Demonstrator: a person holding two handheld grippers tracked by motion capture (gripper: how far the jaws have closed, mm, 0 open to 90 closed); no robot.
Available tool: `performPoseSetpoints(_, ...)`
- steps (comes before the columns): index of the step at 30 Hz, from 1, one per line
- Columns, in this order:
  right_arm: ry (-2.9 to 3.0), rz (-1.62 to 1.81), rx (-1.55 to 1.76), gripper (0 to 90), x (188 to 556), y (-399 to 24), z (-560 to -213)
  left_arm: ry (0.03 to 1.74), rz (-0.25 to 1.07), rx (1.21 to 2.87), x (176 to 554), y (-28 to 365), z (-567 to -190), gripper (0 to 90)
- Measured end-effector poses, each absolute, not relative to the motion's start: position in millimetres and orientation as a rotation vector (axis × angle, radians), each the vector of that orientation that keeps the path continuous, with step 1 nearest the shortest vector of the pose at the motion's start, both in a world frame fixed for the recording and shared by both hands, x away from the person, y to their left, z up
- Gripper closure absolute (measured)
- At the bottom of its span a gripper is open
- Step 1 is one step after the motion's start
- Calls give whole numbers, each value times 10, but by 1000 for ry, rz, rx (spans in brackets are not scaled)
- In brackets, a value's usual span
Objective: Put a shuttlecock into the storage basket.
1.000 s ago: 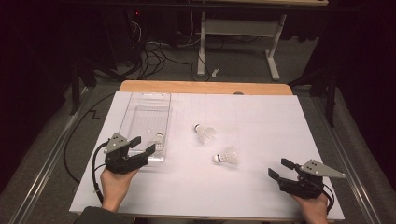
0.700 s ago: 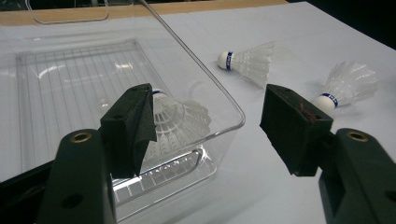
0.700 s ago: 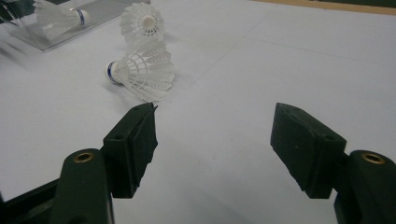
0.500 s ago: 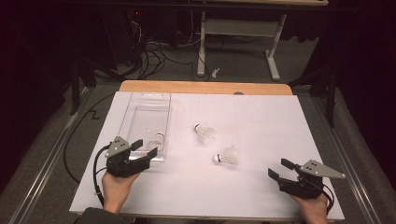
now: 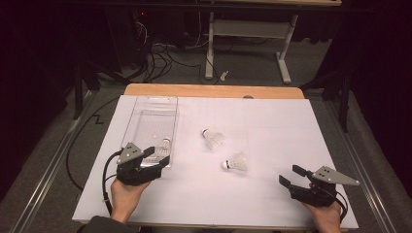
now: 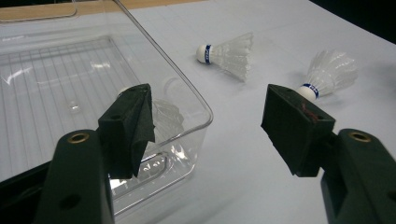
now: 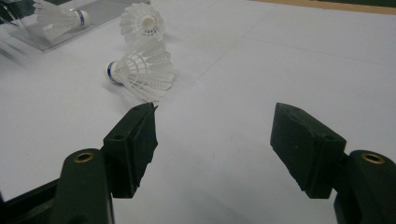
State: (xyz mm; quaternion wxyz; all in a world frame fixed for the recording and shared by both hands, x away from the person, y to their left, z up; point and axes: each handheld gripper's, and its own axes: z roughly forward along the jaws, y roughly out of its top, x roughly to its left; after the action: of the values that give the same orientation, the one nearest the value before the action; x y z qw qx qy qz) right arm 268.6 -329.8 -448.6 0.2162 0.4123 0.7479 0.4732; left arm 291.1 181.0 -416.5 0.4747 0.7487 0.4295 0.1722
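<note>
- My left gripper (image 5: 156, 156) has slid back toward me a touch since a second ago, off the near end of the clear rectangular plastic tray (image 5: 151, 116); jaws wide apart, nothing between them.
- My right gripper (image 5: 290, 175) sits where it was at the near right corner, jaws spread just as wide, holding nothing.
- In the left gripper view, one white feathered shuttlecock (image 6: 164, 116) lies inside the tray's near corner, just behind my left jaw.
- Out on the sheet, a second white shuttlecock with a blue band round its cork (image 5: 234, 162) lies on its side, between my two grippers and a little beyond them.
- Just past it, a third banded white shuttlecock (image 5: 212, 138) lies beside the tray, apart from it.
- The blue bands carry print too small to read.
- Everything rests on a white sheet (image 5: 272, 126) over a wooden-edged table (image 5: 214, 90).
- Beyond that: dark floor, tangled black cables (image 5: 160, 53), a white metal stand's legs (image 5: 243, 39).
</note>
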Motion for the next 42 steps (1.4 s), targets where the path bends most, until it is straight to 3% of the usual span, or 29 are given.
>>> performPoseSetpoints(42,2088,1313,1119,319,2686,-3289,-4486,1000,352,1915,3200,1403,-4118,354)
